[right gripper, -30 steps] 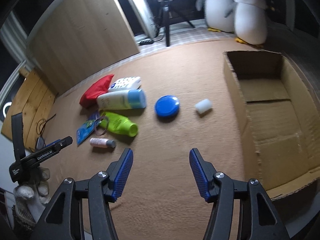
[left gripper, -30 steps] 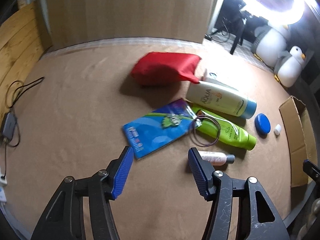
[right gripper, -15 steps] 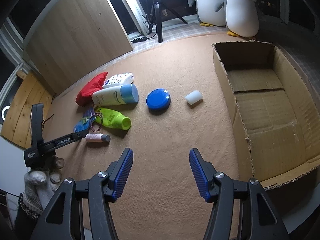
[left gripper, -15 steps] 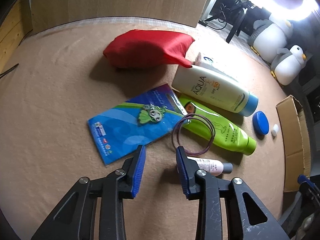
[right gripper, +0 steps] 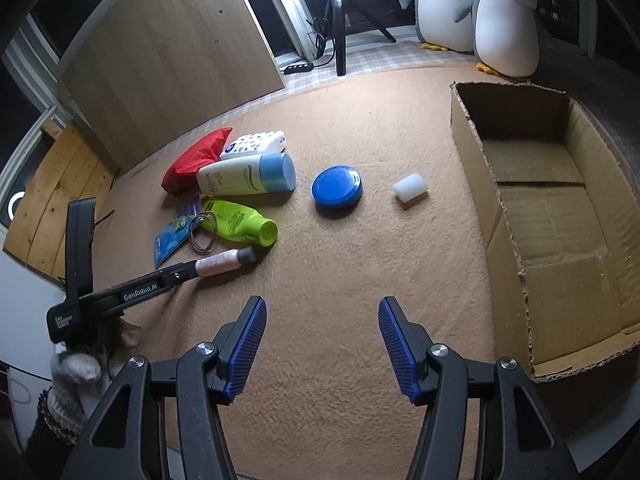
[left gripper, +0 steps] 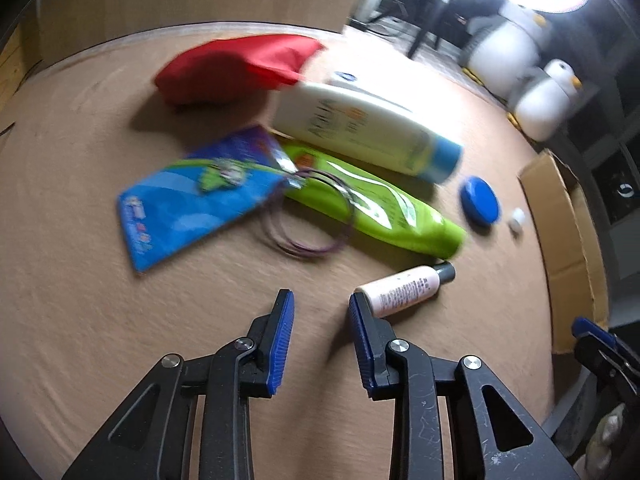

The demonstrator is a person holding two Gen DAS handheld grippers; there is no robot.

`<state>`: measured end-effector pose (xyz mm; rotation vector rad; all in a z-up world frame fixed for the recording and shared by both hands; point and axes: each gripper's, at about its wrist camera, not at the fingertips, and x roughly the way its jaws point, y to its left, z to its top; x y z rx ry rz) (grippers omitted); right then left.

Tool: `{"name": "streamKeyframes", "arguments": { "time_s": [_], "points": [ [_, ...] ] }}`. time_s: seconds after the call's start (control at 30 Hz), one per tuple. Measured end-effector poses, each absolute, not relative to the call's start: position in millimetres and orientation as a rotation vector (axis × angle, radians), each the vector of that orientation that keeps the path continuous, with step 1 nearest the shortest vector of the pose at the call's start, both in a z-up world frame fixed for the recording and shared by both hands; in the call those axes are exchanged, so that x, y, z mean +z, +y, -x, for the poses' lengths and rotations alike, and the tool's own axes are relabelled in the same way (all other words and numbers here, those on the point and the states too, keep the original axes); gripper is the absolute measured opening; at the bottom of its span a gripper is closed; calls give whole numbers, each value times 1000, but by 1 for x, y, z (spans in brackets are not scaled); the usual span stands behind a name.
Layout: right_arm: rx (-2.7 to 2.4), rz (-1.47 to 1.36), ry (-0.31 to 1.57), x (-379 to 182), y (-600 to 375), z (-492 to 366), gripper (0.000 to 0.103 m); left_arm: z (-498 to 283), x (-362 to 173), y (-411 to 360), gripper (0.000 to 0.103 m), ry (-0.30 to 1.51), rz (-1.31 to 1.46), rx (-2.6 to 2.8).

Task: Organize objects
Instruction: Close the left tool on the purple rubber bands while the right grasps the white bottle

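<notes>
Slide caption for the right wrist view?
Open right gripper hovers over carpet; left gripper reaches the small pink bottle beside an empty cardboard box.

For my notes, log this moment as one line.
left gripper: open, empty, beside pink bottle | right gripper: open, empty | cardboard box: empty

floor: soft tan carpet (right gripper: 360, 248) | wall: big wood board (right gripper: 168, 56) | left: wood planks (right gripper: 52, 200) | light: bright ring lamp on tripod (right gripper: 340, 32) | back: two toy penguins (right gripper: 506, 24)
</notes>
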<state>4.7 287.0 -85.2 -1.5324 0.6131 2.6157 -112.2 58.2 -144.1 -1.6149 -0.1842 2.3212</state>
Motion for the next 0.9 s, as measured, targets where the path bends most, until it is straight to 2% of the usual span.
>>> {"name": "streamKeyframes", "arguments": {
  "time_s": [0.23,0.53,0.73,0.9],
  "points": [
    [2613,1547,614,-90,285,-5,55,91,-137,84,31,-172,1598,2236],
    [2593,1560,628,-97,284,-1,55,129,-110,39,31,-211,1583,2398],
    [2607,1583,623,-100,276,3,55,147,-119,57,31,-71,1585,2295],
    [2608,1576,623,-100,276,4,55,157,-131,64,31,-44,1619,2250]
  ]
}}
